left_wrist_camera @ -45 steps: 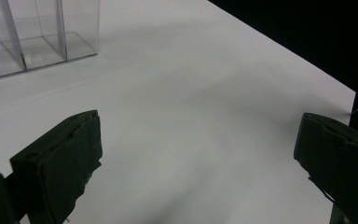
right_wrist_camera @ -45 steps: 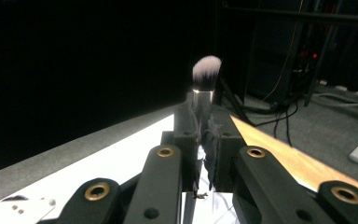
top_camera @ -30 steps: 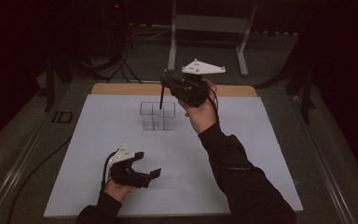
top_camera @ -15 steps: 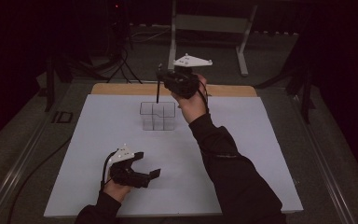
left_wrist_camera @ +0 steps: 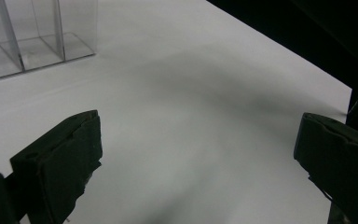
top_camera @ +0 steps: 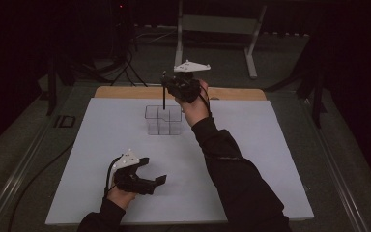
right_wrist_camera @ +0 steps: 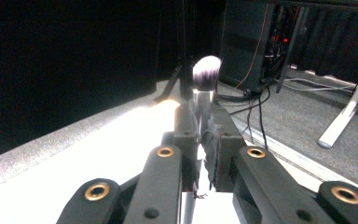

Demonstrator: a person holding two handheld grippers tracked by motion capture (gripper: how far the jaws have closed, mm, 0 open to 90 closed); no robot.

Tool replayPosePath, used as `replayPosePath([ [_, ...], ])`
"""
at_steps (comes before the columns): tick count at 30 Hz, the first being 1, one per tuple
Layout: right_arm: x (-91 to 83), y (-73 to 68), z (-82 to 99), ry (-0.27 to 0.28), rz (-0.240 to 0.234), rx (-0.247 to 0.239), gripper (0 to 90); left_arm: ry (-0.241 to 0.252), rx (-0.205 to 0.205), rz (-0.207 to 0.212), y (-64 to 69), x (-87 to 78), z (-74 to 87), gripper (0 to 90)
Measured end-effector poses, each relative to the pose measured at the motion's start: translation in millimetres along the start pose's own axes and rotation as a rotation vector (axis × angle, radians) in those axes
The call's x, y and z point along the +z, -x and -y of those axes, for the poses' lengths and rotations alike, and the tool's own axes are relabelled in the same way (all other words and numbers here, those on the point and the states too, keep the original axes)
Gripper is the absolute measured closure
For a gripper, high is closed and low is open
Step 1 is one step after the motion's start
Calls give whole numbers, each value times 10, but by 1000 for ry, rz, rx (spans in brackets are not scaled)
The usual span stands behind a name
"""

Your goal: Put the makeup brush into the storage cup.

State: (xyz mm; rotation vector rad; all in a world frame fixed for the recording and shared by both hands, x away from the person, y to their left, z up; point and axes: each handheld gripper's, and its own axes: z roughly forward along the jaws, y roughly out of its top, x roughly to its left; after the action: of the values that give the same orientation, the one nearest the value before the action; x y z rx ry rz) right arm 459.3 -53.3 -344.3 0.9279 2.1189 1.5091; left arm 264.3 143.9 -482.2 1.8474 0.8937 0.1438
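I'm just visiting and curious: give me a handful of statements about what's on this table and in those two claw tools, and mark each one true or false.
1. The right gripper is shut on a makeup brush. True.
2. The brush handle points down over the clear organizer. True.
3. The left gripper holds a second brush. False: its jaws stand wide open with nothing between them.
4. The clear organizer is packed with brushes. False: its compartments look empty.
5. The left gripper rests low near the front of the white mat. True.
6. The organizer lies tipped on its side. False: it stands upright.
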Motion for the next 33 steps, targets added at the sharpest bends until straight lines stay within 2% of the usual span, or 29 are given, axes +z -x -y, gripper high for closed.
replayPosePath([
  [10,139,58,122,-42,-2,17,839,-1,-1,1,-2,4,5,26],
  [19,230,91,249,-103,-11,35,839,-6,1,4,-4,9,8,25],
  [33,354,78,454,-188,-18,46,839,-5,5,2,-1,2,5,26],
])
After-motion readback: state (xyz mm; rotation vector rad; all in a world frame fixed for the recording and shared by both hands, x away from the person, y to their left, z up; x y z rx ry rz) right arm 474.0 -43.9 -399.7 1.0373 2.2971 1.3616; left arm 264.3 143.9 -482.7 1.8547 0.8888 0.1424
